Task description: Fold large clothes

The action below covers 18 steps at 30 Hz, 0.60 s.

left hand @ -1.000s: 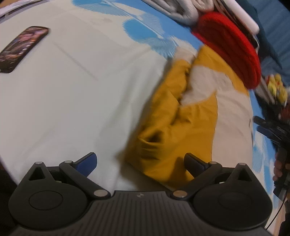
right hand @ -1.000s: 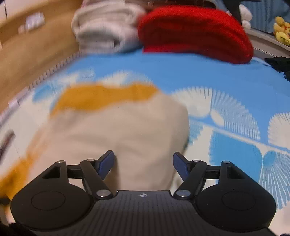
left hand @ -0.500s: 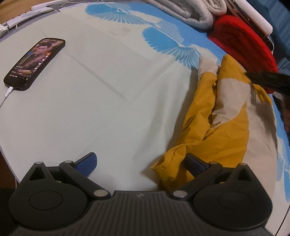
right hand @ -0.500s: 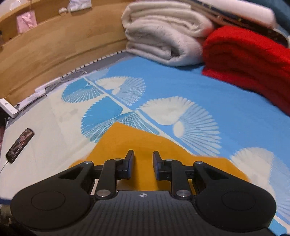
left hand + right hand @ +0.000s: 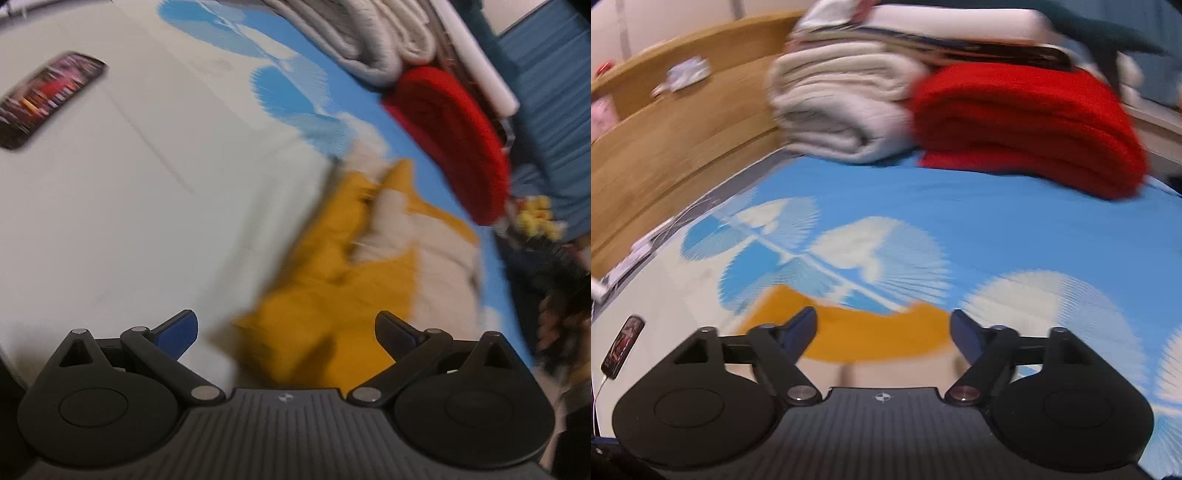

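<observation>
1. The blue bedsheet with white fan prints [image 5: 1015, 236] spreads under and ahead of both tongs; its pale cream part [image 5: 110, 221] lies ahead-left of the left tongs.
2. The crumpled mustard-yellow and beige garment [image 5: 354, 280] lies on the sheet between and just beyond the left tongs' fingers, blurred; in the right wrist view its yellow edge [image 5: 871, 332] sits between the fingers.
3. A folded red knit blanket [image 5: 1027, 125] and a rolled off-white blanket [image 5: 842, 107] sit far ahead of the right tongs.
4. The left tongs [image 5: 286, 330] gape wide, gripping nothing.
5. The right tongs [image 5: 882, 328] are spread wide too, empty.
6. A black smartphone with a lit screen [image 5: 48, 98] lies far ahead-left.
</observation>
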Tool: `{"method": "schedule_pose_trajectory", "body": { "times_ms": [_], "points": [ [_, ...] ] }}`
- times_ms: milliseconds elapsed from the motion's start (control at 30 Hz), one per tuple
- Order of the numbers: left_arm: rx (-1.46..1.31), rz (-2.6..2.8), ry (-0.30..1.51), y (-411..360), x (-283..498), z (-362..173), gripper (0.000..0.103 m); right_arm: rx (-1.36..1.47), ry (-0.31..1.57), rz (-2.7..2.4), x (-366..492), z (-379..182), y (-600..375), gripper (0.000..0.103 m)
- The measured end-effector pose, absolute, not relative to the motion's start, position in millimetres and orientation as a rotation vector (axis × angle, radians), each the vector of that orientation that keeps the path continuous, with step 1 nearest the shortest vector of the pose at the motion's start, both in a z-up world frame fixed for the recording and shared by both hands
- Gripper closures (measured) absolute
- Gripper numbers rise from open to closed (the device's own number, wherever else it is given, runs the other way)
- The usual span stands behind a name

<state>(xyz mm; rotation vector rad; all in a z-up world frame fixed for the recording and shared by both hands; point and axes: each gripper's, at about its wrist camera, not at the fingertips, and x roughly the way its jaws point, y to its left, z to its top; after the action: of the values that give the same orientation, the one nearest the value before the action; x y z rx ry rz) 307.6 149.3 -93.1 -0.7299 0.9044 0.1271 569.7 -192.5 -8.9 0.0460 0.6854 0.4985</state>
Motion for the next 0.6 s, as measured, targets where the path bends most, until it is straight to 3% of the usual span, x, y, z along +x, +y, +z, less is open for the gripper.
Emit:
{"method": "schedule_pose_trajectory", "body": {
  "times_ms": [233,533,600],
  "points": [
    [-0.786,0.075,0.974,116.7,319.2,-107.7,0.001,0.337,0.856,0.442,576.0,-46.8,-276.4,0.010],
    [-0.888,0.179,0.999,130.8,340.1,-147.9,0.001,0.565,0.955,0.415,628.6,-123.5,-260.2,0.006],
    [-0.870,0.204,0.965,130.5,341.3,-145.1,0.006,0.601,0.960,0.421,640.1,-135.8,-258.6,0.004]
  ]
}}
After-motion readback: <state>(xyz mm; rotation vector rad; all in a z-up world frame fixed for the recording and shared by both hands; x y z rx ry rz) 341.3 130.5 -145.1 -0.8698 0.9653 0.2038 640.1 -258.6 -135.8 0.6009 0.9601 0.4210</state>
